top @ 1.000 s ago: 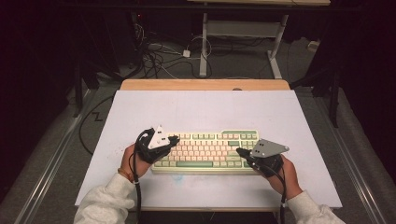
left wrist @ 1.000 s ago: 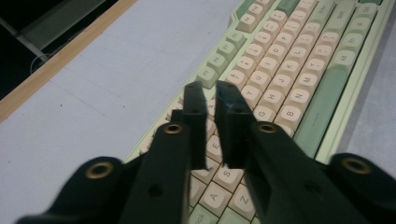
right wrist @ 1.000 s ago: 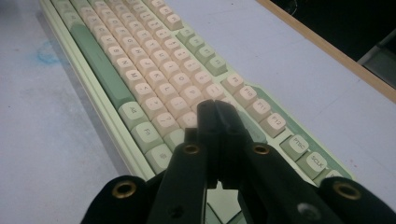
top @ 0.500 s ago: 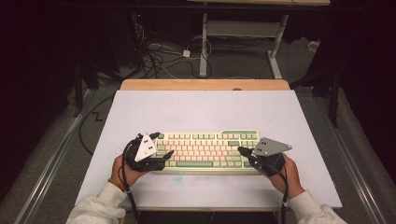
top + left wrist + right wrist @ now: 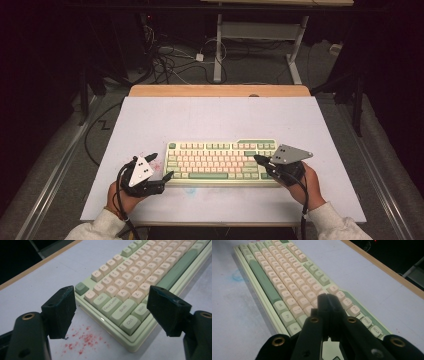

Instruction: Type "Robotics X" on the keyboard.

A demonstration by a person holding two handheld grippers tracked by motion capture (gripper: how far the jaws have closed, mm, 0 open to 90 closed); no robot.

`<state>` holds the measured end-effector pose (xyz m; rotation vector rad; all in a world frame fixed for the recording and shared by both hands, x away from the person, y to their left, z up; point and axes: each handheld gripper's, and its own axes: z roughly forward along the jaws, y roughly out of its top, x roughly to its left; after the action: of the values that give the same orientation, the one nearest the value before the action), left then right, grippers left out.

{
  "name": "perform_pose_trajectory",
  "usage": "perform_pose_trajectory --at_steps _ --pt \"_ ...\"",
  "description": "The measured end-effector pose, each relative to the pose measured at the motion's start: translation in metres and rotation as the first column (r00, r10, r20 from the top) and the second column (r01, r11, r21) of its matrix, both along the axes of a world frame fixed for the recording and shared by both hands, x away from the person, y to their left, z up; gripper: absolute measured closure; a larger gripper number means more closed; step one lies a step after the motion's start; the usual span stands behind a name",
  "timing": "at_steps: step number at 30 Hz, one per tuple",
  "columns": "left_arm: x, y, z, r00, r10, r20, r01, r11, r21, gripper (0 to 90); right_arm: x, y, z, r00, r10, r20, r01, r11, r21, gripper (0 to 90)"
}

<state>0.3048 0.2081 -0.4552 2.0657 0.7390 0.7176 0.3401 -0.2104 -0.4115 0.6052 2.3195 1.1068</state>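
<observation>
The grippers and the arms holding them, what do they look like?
Both claws are black. The left claw and right claw each carry a grey three-cornered plate with dark dots and trail a black cable. Brass-coloured rings sit at the jaw joints. The person wears light, off-white sleeves with ribbed cuffs.

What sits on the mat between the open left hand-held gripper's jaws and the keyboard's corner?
Only bare mat flecked with red specks; the left gripper view shows the left hand-held gripper open before the keyboard, nothing held.
</observation>
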Motion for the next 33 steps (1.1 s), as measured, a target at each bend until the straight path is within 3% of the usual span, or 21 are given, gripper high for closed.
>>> perform_pose_trajectory --at_steps 9,15,24,33 --pt "-0.009 0.007 -0.007 0.9991 0.014 -0.039 -0.013 0.9997 0.019 22.4 0.009 0.014 0.000 0.9996 0.025 -0.016 -0.025 1.000 -0.011 90.0" --pt "-0.011 0.009 -0.006 0.9993 0.020 -0.033 -0.019 0.9997 0.018 22.4 0.017 0.032 -0.002 0.9980 0.058 -0.027 -0.058 0.998 -0.028 90.0" --pt "-0.011 0.009 -0.006 0.9992 0.013 -0.038 -0.012 0.9997 0.021 22.4 0.033 0.065 -0.011 0.9933 0.097 -0.063 -0.102 0.991 -0.084 90.0" --pt "-0.011 0.009 -0.007 0.9991 0.006 -0.042 -0.005 0.9997 0.024 22.4 0.046 0.084 -0.023 0.9912 0.104 -0.083 -0.115 0.982 -0.147 90.0"
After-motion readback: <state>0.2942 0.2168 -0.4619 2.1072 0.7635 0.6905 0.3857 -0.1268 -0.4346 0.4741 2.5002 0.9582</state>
